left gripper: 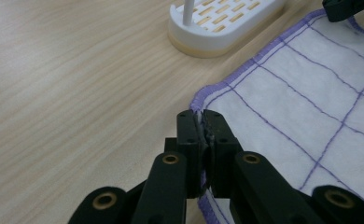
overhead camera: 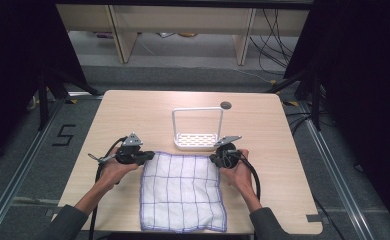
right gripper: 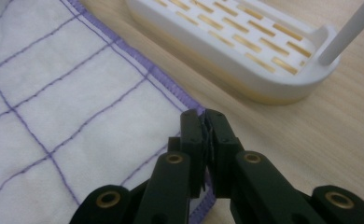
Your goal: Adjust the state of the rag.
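Note:
A white cloth (overhead camera: 182, 191) with a purple grid and purple hem lies flat on the wooden table, reaching to the near edge. My left gripper (overhead camera: 149, 156) is at the cloth's far left corner. In the left gripper view its jaws are shut on the cloth's (left gripper: 301, 112) hemmed corner, gripper (left gripper: 200, 116). My right gripper (overhead camera: 214, 159) is at the far right corner. In the right gripper view the gripper (right gripper: 201, 116) pinches the purple hem of the cloth (right gripper: 77, 107).
A white slotted rack (overhead camera: 197, 140) with a tall wire handle stands just beyond the cloth's far edge, between the two grippers, rack (left gripper: 222, 21), rack (right gripper: 245, 42). A round dark cable hole (overhead camera: 226, 105) sits near the table's far edge. Bare wood lies left and right.

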